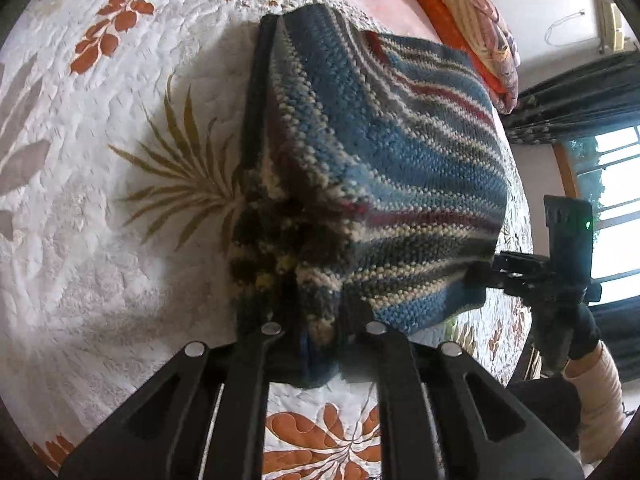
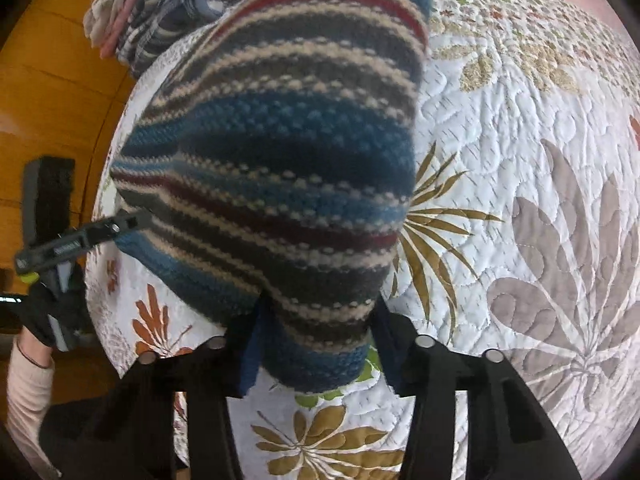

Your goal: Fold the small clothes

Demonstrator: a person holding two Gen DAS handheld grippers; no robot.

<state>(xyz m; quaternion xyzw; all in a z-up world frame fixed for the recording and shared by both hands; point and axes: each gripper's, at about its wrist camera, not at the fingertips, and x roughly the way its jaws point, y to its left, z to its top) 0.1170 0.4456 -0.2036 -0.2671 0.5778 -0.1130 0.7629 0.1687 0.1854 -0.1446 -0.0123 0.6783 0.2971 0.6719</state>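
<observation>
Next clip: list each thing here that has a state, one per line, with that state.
Striped knit: lifted off the quilt, held at two edges, hanging slack between them.
Left hand-held gripper: shut on the knit.
Right hand-held gripper: shut on the knit.
Quilt: spread flat on the bed.
Clothes pile: unfolded, heaped at the quilt's far edge.

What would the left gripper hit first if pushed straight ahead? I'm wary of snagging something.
Beyond the striped knit garment the left gripper already clamps, probably the floral quilt on the bed; depth is unclear, since the knit hides the line ahead.
</observation>
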